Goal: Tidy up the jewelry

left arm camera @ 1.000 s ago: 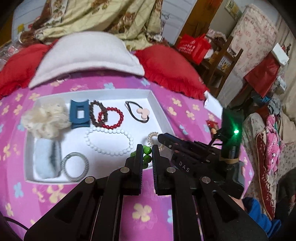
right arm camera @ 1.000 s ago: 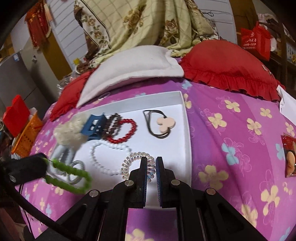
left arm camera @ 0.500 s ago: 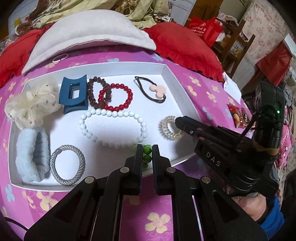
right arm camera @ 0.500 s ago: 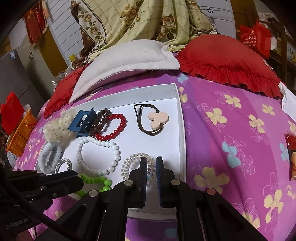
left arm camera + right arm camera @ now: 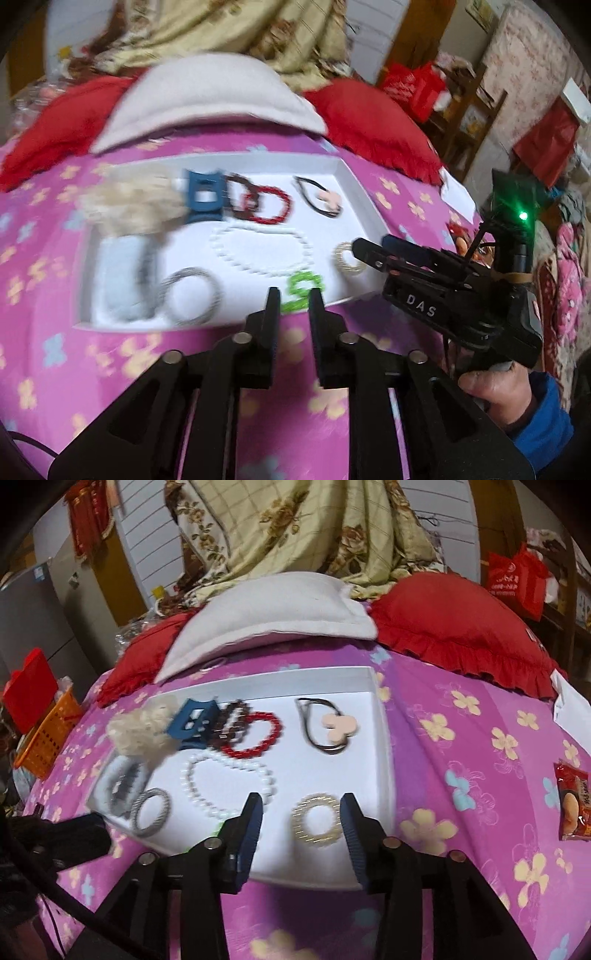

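I found both tongs changed from half a second earlier: the left gripper [image 5: 292,295] had parted and released the green bead bracelet [image 5: 301,290] on the white tray [image 5: 380,746] near edge; the right gripper [image 5: 301,808] stood wide around the coil hair tie [image 5: 316,819], no longer pinching it.

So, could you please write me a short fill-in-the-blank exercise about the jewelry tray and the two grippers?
1. The right gripper is ____, its fingers on either side of the spiral hair tie.
2. The bead bracelet lying just ahead of the left gripper is ____ in colour.
3. The jewelry lies in a ____ tray on the floral pink bedspread.

Missing words: open; green; white
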Motion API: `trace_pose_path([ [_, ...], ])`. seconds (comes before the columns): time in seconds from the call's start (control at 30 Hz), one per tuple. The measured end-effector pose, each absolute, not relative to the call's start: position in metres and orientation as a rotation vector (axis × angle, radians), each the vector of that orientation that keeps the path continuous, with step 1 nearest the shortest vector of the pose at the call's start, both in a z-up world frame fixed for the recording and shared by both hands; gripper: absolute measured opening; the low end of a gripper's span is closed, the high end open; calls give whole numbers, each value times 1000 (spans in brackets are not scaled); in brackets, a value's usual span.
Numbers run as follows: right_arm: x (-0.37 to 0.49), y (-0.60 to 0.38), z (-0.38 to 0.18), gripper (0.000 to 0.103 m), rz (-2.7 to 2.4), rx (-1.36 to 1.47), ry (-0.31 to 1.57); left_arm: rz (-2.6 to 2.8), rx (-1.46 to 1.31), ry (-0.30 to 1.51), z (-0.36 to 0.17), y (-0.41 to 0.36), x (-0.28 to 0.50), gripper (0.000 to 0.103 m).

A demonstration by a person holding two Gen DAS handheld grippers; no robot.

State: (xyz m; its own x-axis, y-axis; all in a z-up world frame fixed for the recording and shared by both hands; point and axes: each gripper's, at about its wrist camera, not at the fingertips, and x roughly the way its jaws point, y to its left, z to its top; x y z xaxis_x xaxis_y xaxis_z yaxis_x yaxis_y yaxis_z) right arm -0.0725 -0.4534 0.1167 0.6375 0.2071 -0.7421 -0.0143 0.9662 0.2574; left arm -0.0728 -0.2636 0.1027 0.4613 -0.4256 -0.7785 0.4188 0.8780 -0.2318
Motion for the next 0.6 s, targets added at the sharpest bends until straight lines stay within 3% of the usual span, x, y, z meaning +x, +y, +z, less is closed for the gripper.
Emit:
trace_pose_path([
  [0.23, -67, -378, 113, 43, 221, 173, 912, -306, -29, 820, 121, -176, -136, 44],
  [0.6, -51, -333, 88, 44, 182, 192, 986, -204, -81, 803, 105, -112, -169, 44],
])
